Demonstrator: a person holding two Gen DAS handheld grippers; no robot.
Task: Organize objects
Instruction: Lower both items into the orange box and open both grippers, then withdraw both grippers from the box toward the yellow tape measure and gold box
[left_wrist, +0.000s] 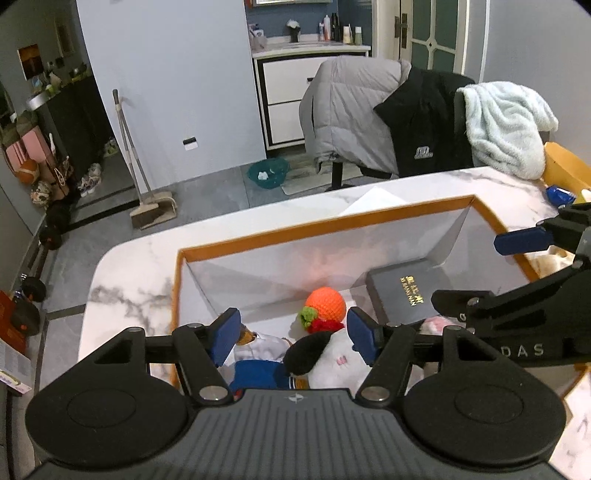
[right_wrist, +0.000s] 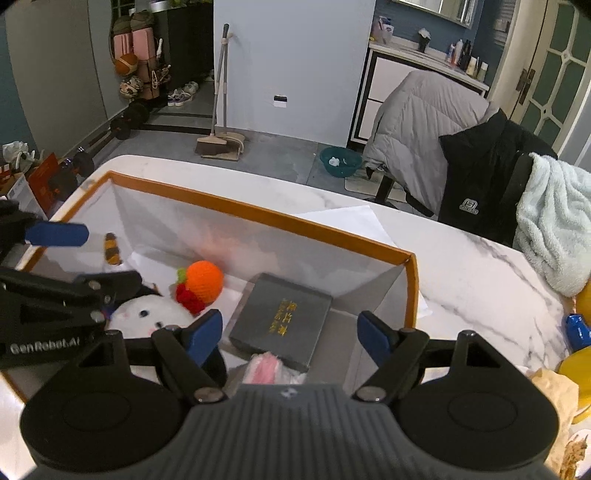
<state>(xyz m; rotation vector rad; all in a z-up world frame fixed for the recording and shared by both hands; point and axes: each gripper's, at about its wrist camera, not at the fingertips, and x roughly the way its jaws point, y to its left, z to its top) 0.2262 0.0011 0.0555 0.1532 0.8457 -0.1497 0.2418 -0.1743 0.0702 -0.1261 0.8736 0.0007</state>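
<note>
Step in hand: the sorting looked well along, both grippers poised above the orange-rimmed box on the marble table, neither carrying anything.
Left gripper: jaws stood part open, nothing pressed between the pads, over the white plush toy at the box's near left.
Right gripper: jaws stood wide and empty, above the dark gift case.
Box contents: the plush toy, an orange crocheted ball with red and green trim touching the toy's far side, and the dark case with gold lettering towards the right; a pink-and-white item lay at the case's near edge, too hidden to name.
Also inside: a small striped brown piece showed near the left wall; what it was could not be told.
Outside the box: a blue packet and yellow objects lay on the table to the right, well apart from the box.
Next move, judged: probably swinging the right gripper towards those loose items, closing on one and carrying it over the rim.
</note>
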